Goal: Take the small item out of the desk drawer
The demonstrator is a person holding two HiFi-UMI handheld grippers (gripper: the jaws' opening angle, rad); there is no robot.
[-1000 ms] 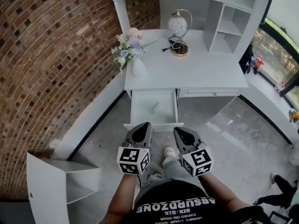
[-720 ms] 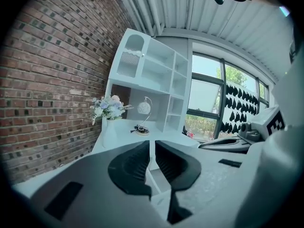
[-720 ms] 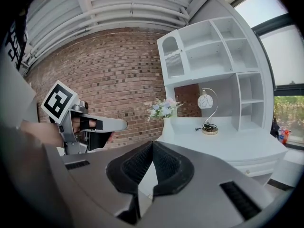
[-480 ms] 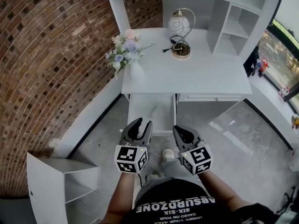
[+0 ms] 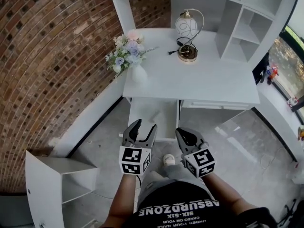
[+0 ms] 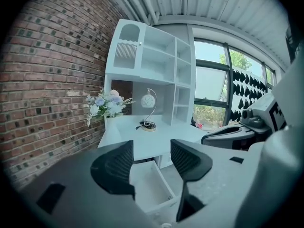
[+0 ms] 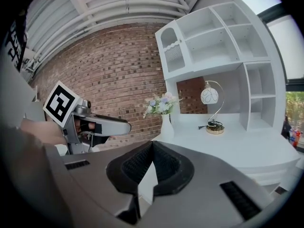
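So, step: we're closing in on the open drawer (image 5: 135, 114) w/ both tools, reach not yet begun, as we judge it.
L hand-held gripper (image 5: 146, 125): jaws have just been opening, now standing wide apart, nothing btwn them; hovering over the drawer's front edge.
R hand-held gripper (image 5: 182, 133): jaws pressed together, empty; hanging just off the drawer's front right corner.
Small item (image 5: 155, 114): lying on the drawer floor, near the middle, a bit right of centre.
Key relation: item is sitting ahead of and slightly right of the L jaws, lower than them; both tools are about equally near, but only L is ready to take it.
Long axis: we're reading it as roughly front-to-back, slightly slanted; too small to be sure.
Surface (image 5: 209, 82): carrying a vase of flowers (image 5: 128, 56) at its left end and a lamp (image 5: 186, 26) at the back; its front edge is overhanging the drawer's rear.
In the way: nothing over the item itself; we're watching the drawer's front wall and side walls.
Beside: 2nd drawer (image 5: 219, 105) shut; brick wall (image 5: 52, 56) left.
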